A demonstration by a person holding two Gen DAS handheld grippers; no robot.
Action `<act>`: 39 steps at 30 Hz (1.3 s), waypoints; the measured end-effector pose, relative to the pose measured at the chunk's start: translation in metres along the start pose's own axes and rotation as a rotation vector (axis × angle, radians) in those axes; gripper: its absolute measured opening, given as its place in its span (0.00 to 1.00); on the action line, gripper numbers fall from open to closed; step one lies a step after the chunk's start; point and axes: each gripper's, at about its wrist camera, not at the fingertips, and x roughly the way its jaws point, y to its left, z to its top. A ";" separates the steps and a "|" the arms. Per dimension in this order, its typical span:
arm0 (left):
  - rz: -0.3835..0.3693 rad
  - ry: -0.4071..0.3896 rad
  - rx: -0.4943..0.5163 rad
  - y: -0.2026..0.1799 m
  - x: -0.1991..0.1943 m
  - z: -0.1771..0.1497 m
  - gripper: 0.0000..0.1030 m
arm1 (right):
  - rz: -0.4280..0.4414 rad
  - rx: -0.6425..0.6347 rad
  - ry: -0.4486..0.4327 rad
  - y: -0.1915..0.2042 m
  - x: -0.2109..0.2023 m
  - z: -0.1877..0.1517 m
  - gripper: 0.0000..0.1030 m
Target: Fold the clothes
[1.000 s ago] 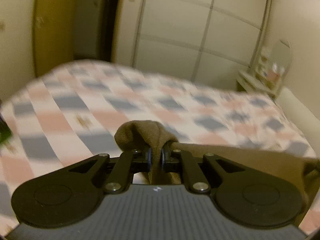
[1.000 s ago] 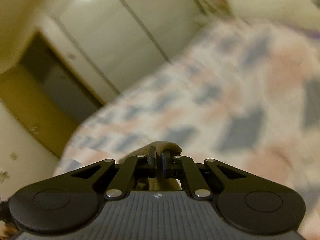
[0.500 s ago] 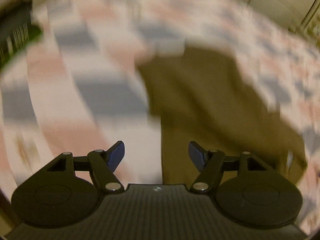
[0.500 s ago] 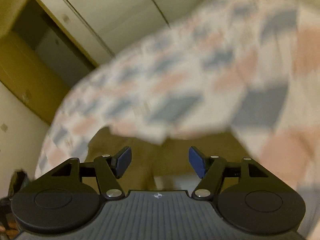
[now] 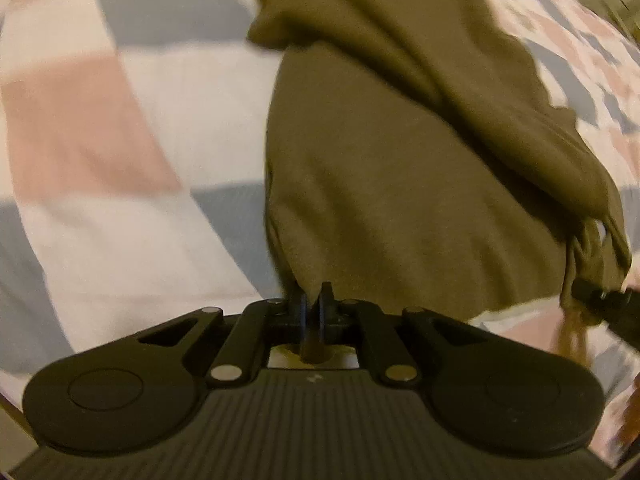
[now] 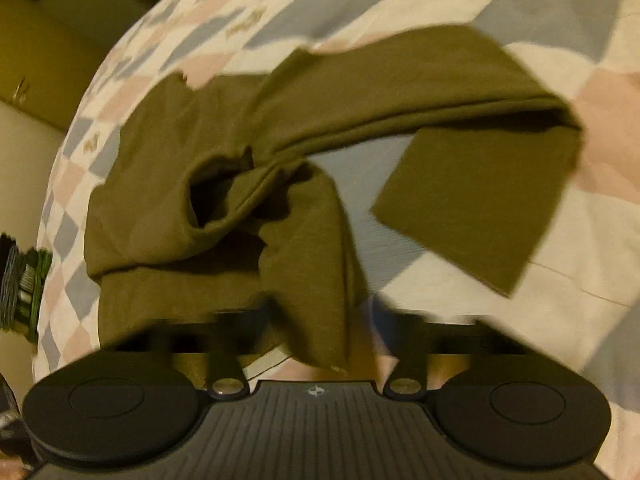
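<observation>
I see the bed (image 5: 120,128) under its checked cover, and on it the olive garment (image 5: 384,184) lying half-bunched, its long axis running away from me and to the right. My left claw (image 5: 311,312) sits at the near hem, pinched closed on cloth. The right claw (image 6: 320,340) is blurred and draped by a hanging flap — I cannot tell its state. A sleeve (image 6: 476,204) lies loose on the right side — nearer the right claw, I judge.
</observation>
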 end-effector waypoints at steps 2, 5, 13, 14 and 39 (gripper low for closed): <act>0.006 -0.048 0.061 0.001 -0.022 -0.008 0.03 | 0.001 -0.001 -0.001 -0.002 -0.005 -0.004 0.04; -0.007 -0.107 0.126 0.011 -0.063 -0.028 0.03 | 0.025 -0.008 -0.021 -0.009 -0.037 -0.019 0.03; 0.054 -0.080 0.272 0.034 -0.127 -0.107 0.03 | 0.023 -0.001 0.056 -0.043 -0.129 -0.107 0.02; 0.074 -0.049 0.269 0.036 -0.119 -0.114 0.03 | 0.019 0.002 0.079 -0.046 -0.134 -0.118 0.02; 0.033 0.004 -0.091 0.123 -0.014 0.138 0.23 | -0.183 0.278 0.013 -0.010 -0.087 -0.023 0.67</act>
